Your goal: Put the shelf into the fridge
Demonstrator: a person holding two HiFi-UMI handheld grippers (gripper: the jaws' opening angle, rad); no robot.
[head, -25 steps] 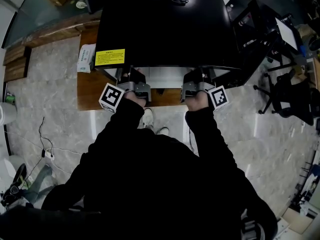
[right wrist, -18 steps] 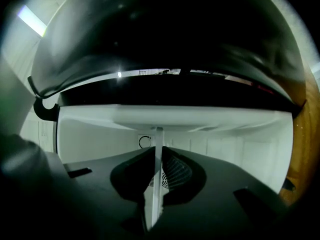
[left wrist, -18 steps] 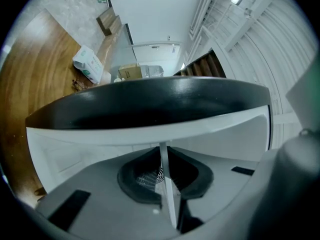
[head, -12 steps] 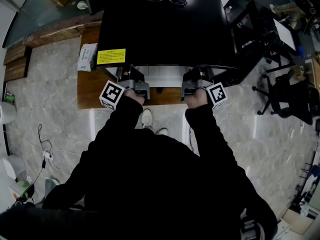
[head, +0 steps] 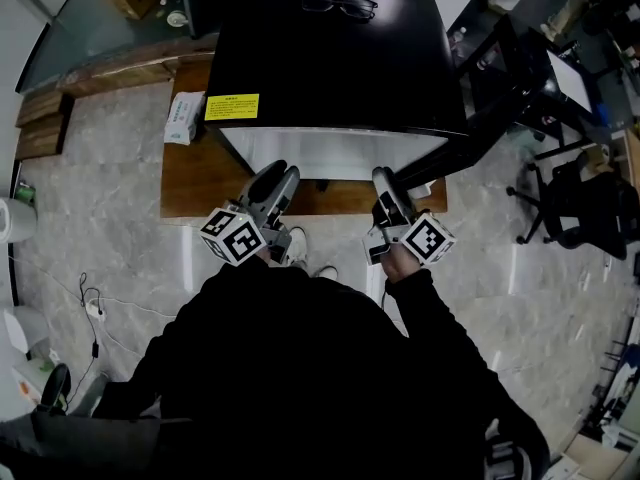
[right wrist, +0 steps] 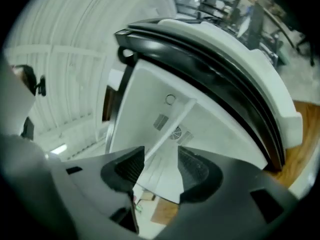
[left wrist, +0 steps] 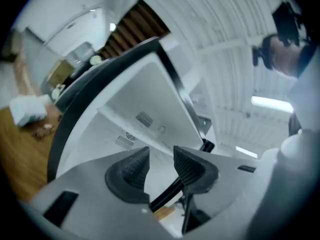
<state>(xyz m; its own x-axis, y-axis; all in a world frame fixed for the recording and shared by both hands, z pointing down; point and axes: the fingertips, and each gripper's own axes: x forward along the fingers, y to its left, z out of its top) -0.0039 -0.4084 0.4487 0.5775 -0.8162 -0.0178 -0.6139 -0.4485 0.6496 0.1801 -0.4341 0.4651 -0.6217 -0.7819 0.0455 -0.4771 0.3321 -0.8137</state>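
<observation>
- The left gripper (head: 280, 176) and right gripper (head: 384, 176) have just been opening; both stand wide, with nothing between the jaws.
- The shelf (right wrist: 172, 125) looks seated across the inside of the fridge (head: 340, 58).
- Best now: back straight out, clear of the door (right wrist: 225, 84), and check that both shelf ends sit level.
- The fridge fills the back right of the wooden platform (head: 195, 183); a tissue pack (head: 185, 118) lies at its left edge, with tiled floor (head: 90, 218) around.

Grey marble floor (head: 100, 188); wooden platform (head: 195, 186); office chair (head: 580, 196) right.
</observation>
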